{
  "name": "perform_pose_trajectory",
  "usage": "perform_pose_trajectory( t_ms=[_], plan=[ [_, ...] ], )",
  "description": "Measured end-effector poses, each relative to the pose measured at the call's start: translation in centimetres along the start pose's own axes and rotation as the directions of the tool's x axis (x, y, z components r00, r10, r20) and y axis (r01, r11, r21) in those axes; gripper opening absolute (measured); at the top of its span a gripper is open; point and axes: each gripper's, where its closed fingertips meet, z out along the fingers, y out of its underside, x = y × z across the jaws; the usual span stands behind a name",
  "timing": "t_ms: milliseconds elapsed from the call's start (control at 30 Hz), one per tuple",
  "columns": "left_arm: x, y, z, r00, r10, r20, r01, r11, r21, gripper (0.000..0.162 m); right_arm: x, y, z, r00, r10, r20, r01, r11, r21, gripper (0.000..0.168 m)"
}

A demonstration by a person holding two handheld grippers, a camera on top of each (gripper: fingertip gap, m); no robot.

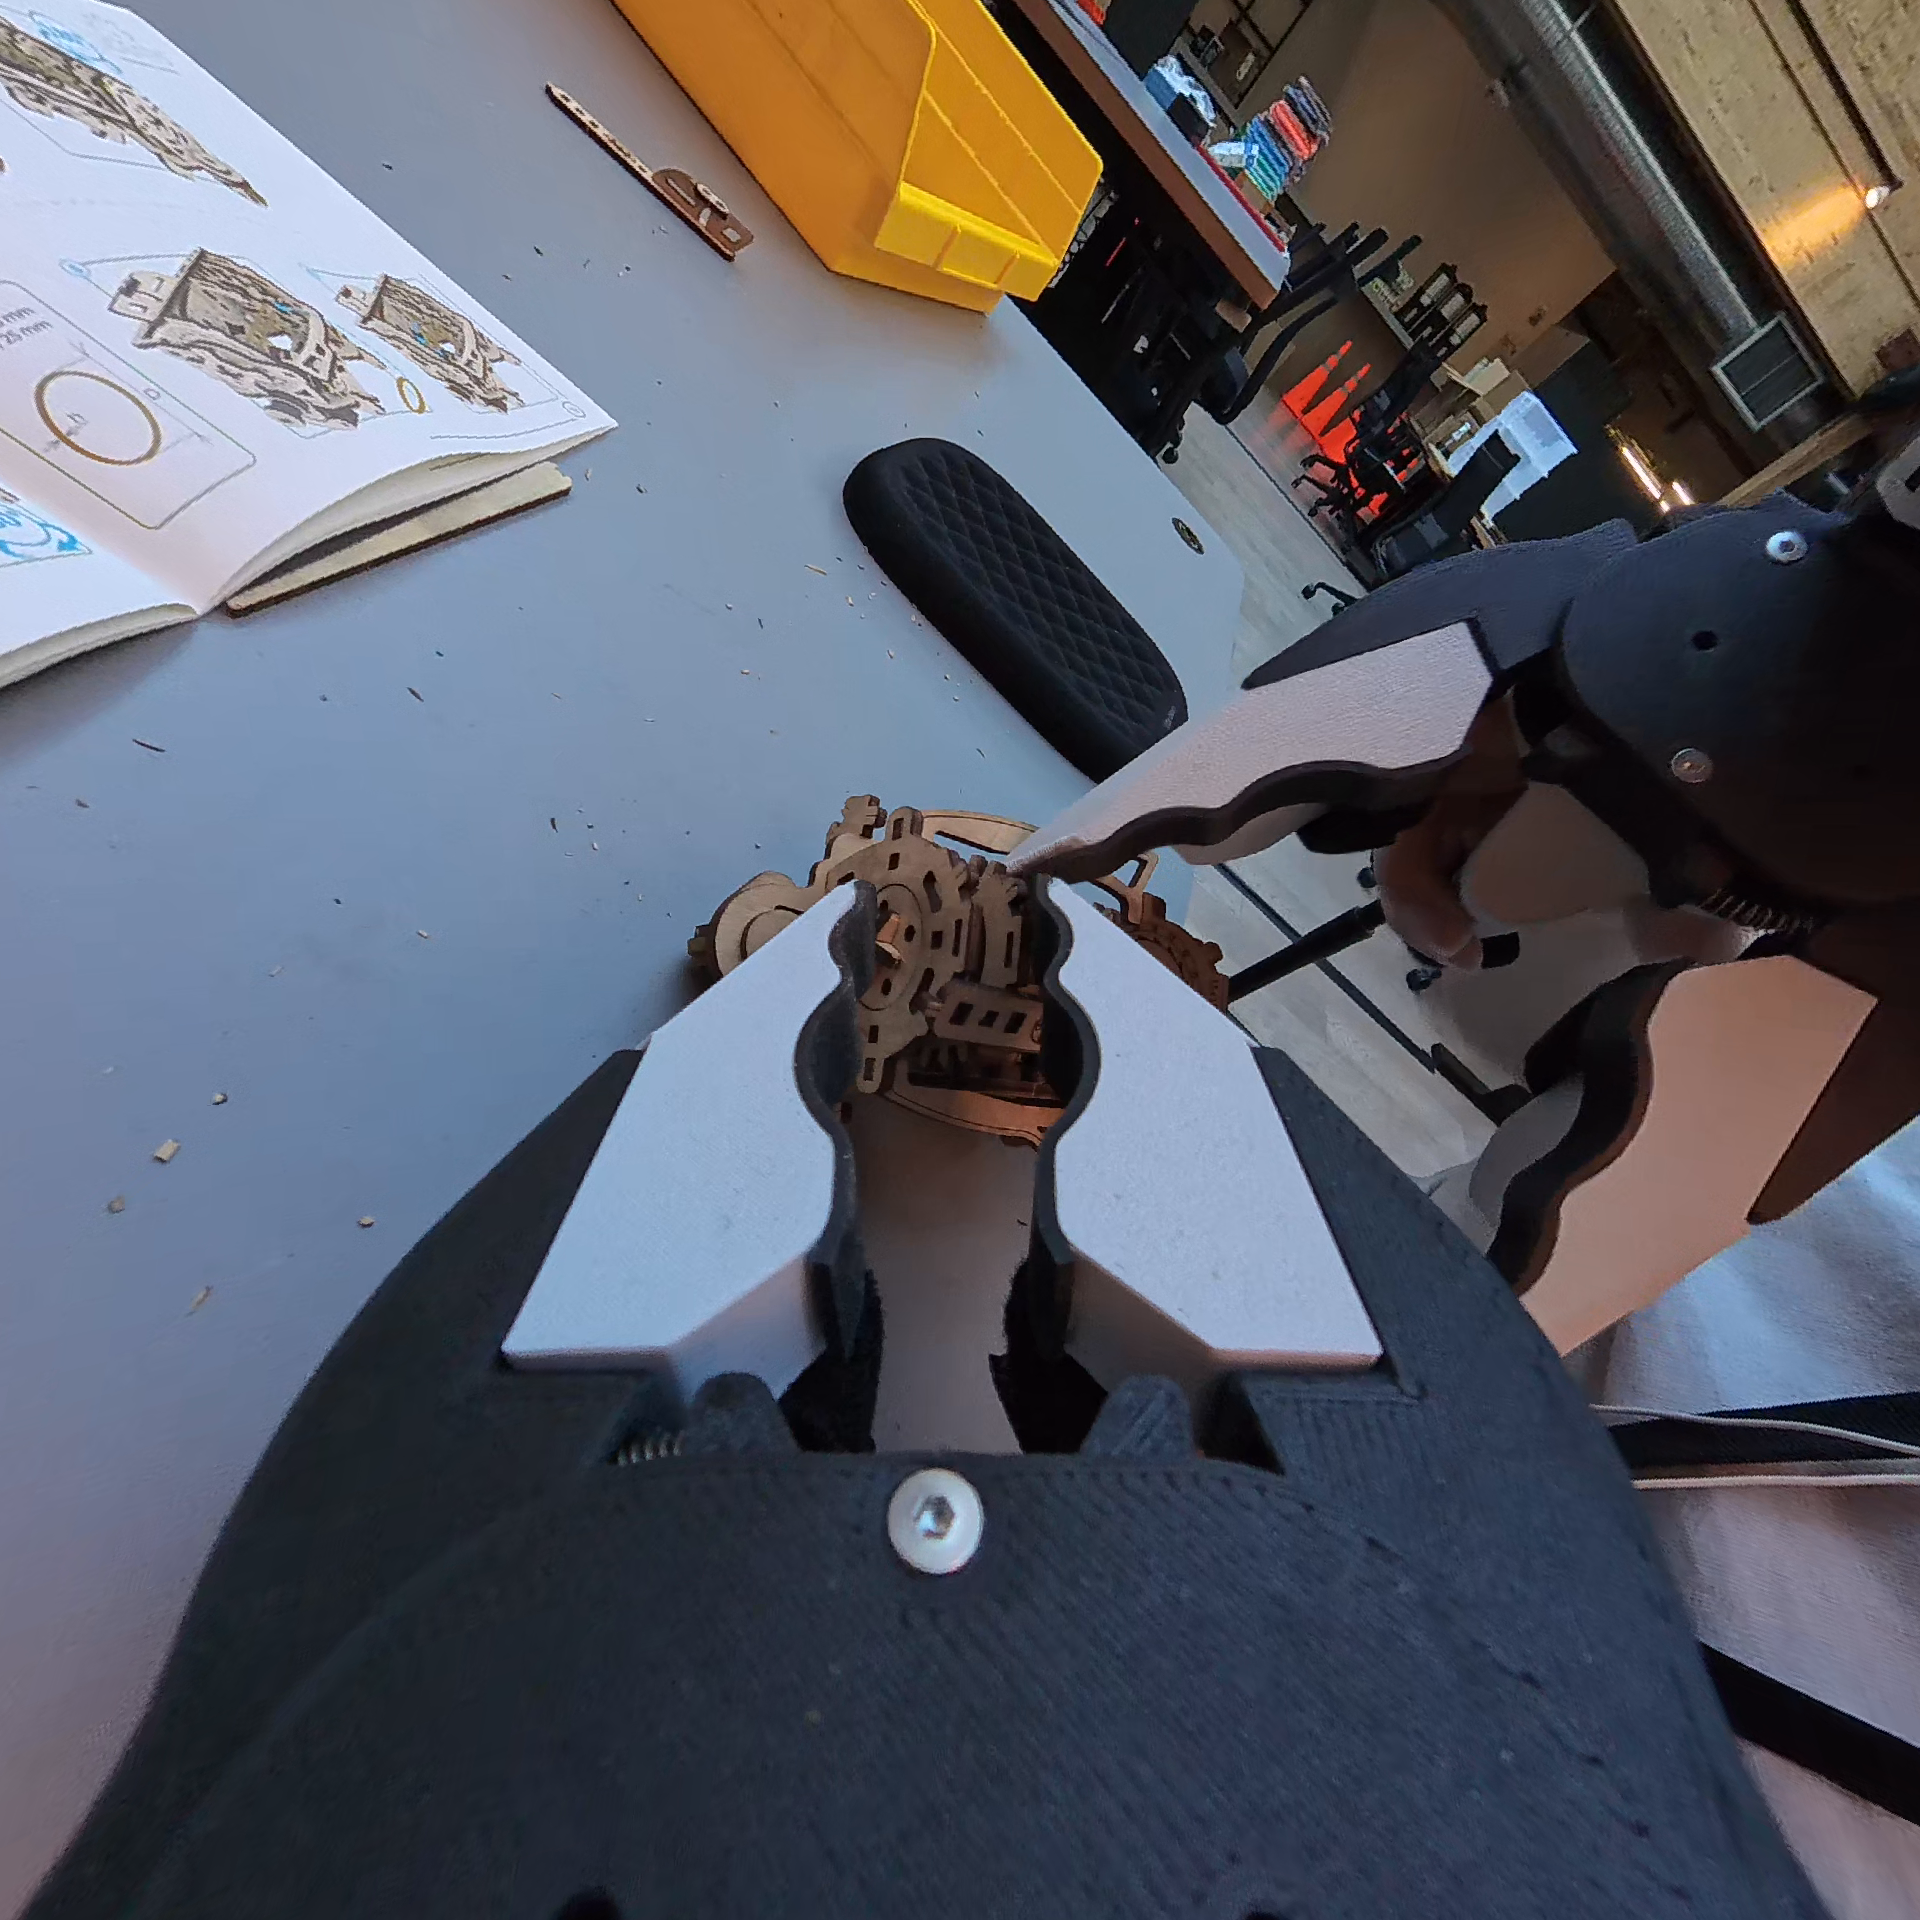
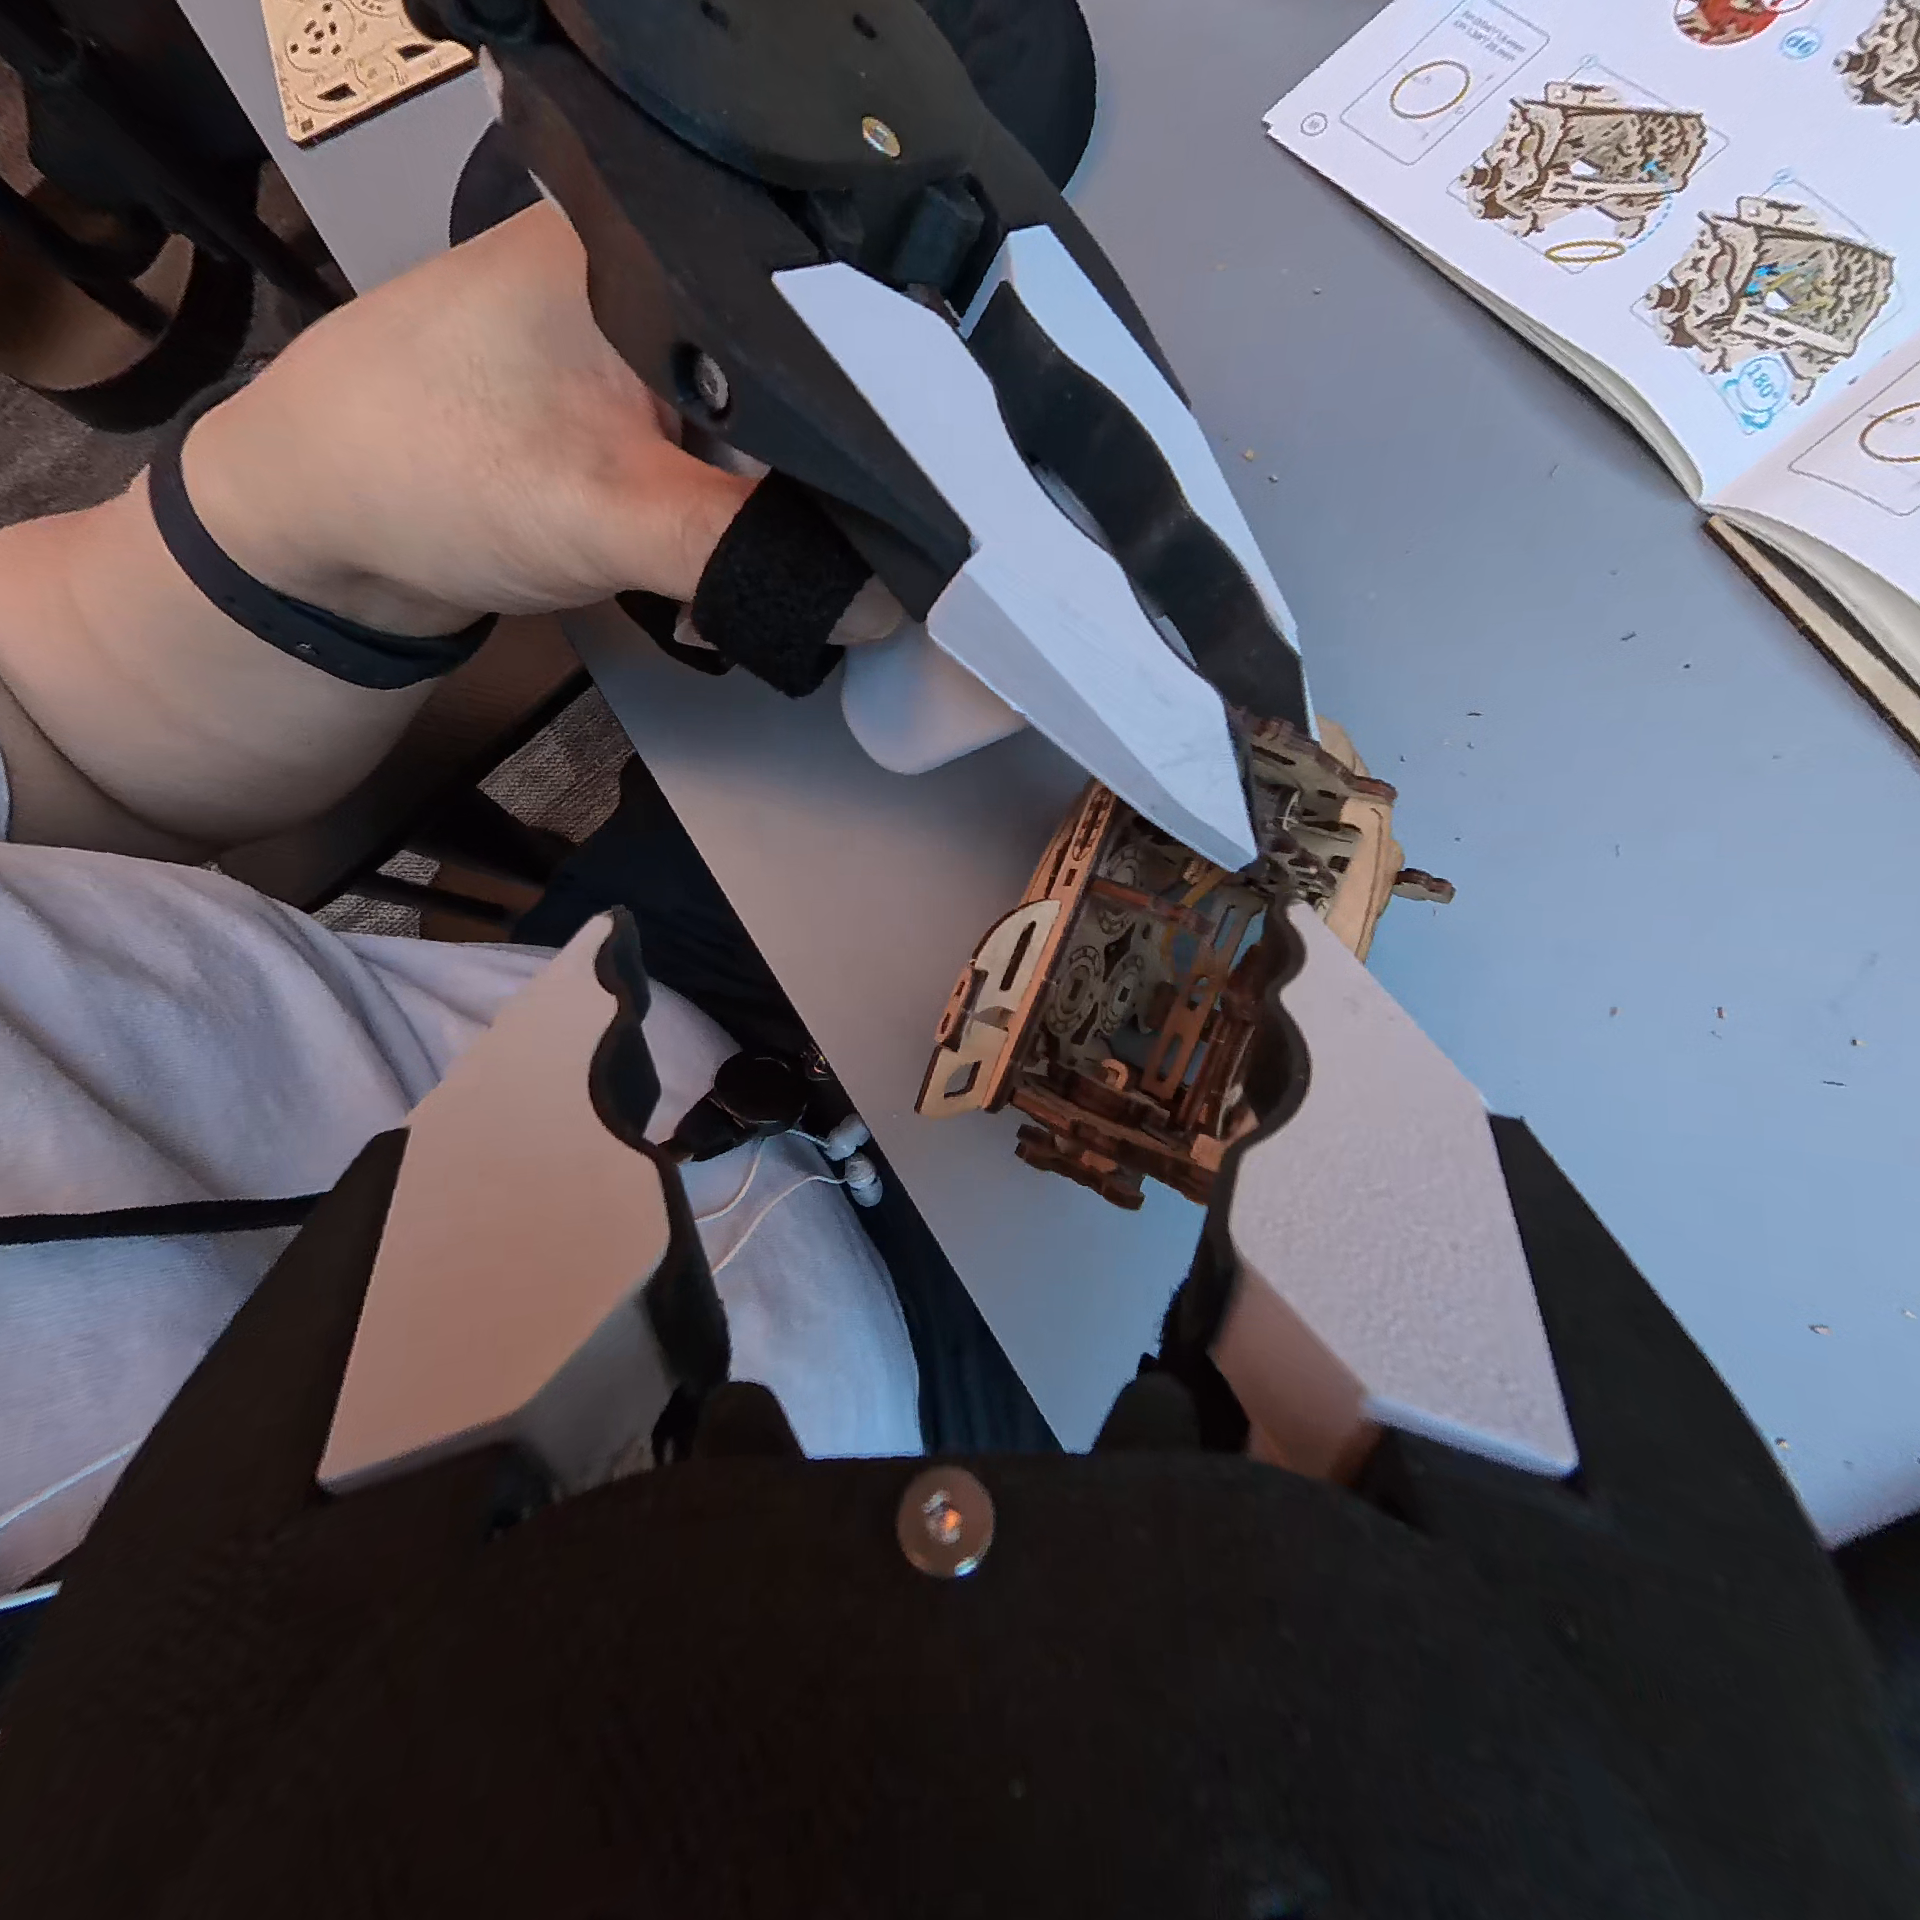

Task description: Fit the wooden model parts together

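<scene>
A partly built wooden model (image 1: 935,977) with gears stands near the grey table's edge; in the right wrist view (image 2: 1132,1029) it shows as a small open frame. My left gripper (image 1: 948,894) is shut on the model's upper gear part, and it comes in from above in the right wrist view (image 2: 1273,800). My right gripper (image 2: 951,920) is wide open. Its right finger (image 2: 1371,1143) lies against the model's side and its left finger hangs off the table. In the left wrist view the right gripper (image 1: 1262,1075) comes in from the right, its upper fingertip touching the model's top.
An open instruction booklet (image 1: 208,343) lies on a wooden sheet (image 1: 416,530) at the left. A yellow bin (image 1: 894,135), a loose wooden strip (image 1: 655,171) and a black padded rest (image 1: 1018,613) sit farther back. Another wooden sheet (image 2: 343,62) lies behind. The table edge (image 2: 831,1091) runs close by.
</scene>
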Motion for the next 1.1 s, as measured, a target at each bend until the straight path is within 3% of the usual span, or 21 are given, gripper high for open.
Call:
perform_pose_trajectory(
  t_ms=[567, 1100],
  plan=[
    [0.0, -0.2, 0.2, 1.000, -0.003, -0.001, 0.003, 1.000, 0.003, 0.028, 1.0, 0.0, 0.5, 0.995, -0.050, -0.091, 0.051, 0.999, 0.013, 0.110],
    [0.1, -0.2, 0.2, 1.000, -0.013, -0.013, 0.013, 1.000, 0.020, 0.028, 0.6, 0.6, 1.0, 0.999, -0.020, -0.045, 0.020, 1.000, 0.001, 0.109]
  ],
)
